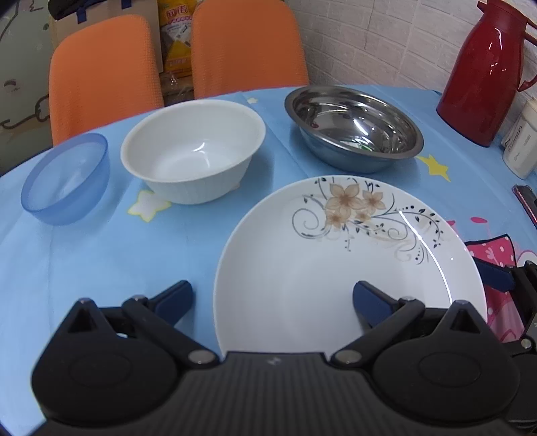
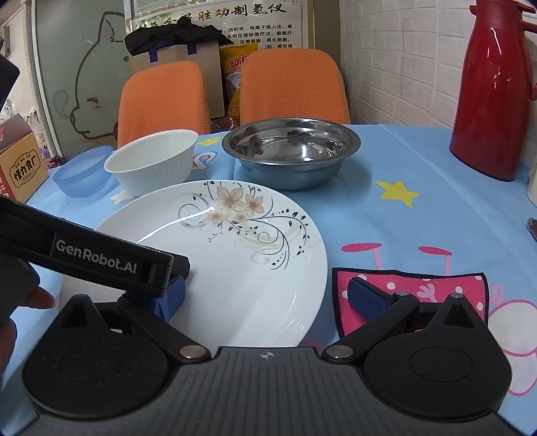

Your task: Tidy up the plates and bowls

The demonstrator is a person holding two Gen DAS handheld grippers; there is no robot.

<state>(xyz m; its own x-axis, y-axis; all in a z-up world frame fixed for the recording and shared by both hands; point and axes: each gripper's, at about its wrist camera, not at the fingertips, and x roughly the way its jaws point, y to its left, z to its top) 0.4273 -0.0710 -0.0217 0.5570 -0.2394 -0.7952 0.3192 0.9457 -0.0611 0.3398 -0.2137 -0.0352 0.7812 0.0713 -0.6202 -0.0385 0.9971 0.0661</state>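
Directly ahead of both tools, the floral plate (image 1: 335,268) lies flat on the counter (image 1: 100,255). Left tool (image 1: 272,298) and right tool (image 2: 265,295) each stand fully open, holding nothing, straddling opposite near edges of the plate. Beyond the fingertips sit the blue bowl (image 1: 65,181), white bowl (image 1: 193,151) and steel bowl (image 1: 354,129). Recommended: pinch the rim squarely, lift level, avoid sliding.

Readable text: gripper brand, wall poster, carton.
"GenRobot.AI" in white on the black left gripper (image 2: 174,295) body; Chinese heading "肚动制氢仪" partly readable on wall poster (image 2: 214,20); "怪力食厂" on brown carton (image 2: 23,171); yellow bag (image 2: 235,67) print illegible.
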